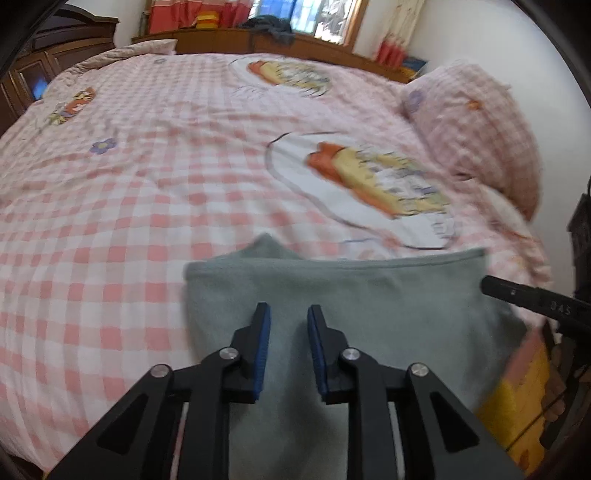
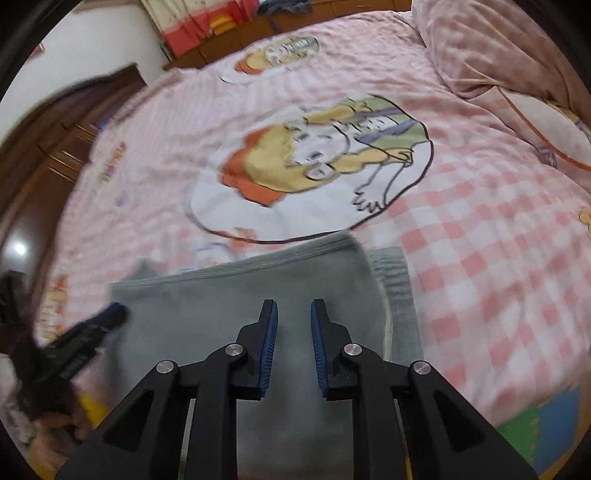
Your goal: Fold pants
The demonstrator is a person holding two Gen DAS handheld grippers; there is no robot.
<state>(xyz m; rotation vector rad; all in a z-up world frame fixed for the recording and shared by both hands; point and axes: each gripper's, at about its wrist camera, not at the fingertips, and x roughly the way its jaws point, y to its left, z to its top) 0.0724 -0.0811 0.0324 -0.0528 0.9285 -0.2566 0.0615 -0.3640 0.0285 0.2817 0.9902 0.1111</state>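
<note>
Pants (image 1: 332,295), grey, folded, laid on bed (image 1: 129,206) directly beneath both grippers, long axis crosswise. Left gripper (image 1: 289,350) and right gripper (image 2: 293,347) held agape, empty, equally near.

Pink checked bed (image 1: 147,221), wooden headboard (image 1: 229,40), bright window (image 1: 314,16).

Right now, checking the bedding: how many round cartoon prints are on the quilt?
2 seen: one cartoon print just beyond the grey pants, another near the far headboard. More may lie outside view.
</note>
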